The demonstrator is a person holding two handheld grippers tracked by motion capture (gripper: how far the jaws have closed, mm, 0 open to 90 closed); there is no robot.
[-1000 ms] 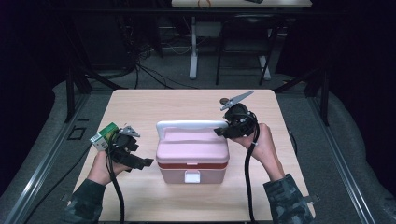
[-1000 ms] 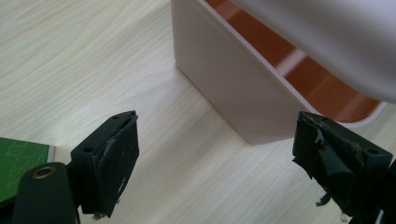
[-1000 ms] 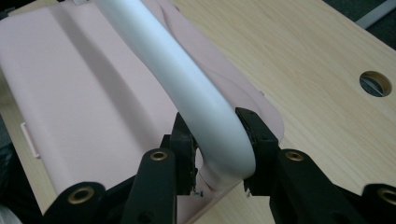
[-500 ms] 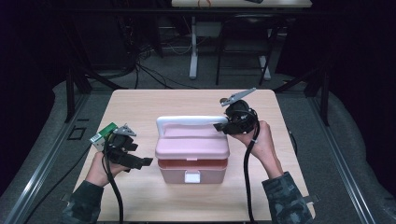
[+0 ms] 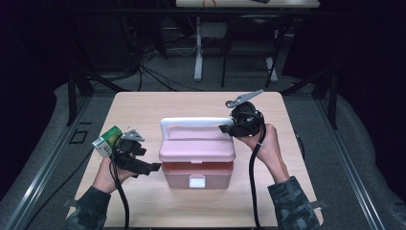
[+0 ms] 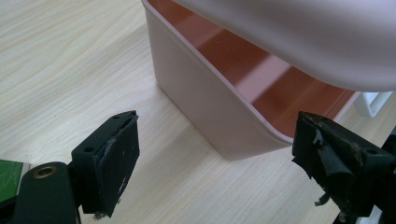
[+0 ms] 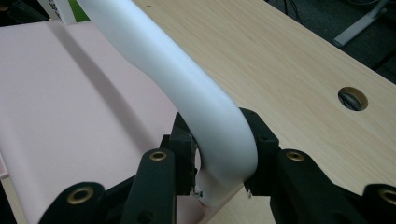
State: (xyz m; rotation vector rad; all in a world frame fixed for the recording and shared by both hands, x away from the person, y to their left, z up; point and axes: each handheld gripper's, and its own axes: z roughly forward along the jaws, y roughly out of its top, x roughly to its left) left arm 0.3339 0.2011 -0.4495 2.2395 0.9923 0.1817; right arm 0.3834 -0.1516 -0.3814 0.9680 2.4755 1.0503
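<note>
Dark room beyond, with cables and table legs on grey floor behind a pale wood-grain tabletop (image 5: 143, 110). Near the middle of that tabletop, toward the person's edge, a pink plastic storage box (image 5: 197, 165) with a white carry handle (image 5: 194, 122) arching over its lid (image 5: 197, 147). Lid raised at an angle off the base, glossy reddish-brown interior visible through the gap in the left gripper view, base wall (image 6: 205, 116) standing on the wood. White latch (image 5: 197, 181) on the front face.

Right tongs (image 5: 229, 128) clamped on the right end of the handle, black jaws pressed against both sides of the white bar where it bends down toward the lid, seen up close in the right gripper view (image 7: 219, 154). Right hand (image 5: 265, 146) behind them, cable trailing back toward the sleeve.

Left tongs (image 5: 152, 167) just beside the box's left front corner, spread wide, nothing between the pads (image 6: 116, 163), bare wood and the box corner visible in the gap. Small green and white carton (image 5: 107, 140) against the left hand (image 5: 112, 172), its grip unclear.
</note>
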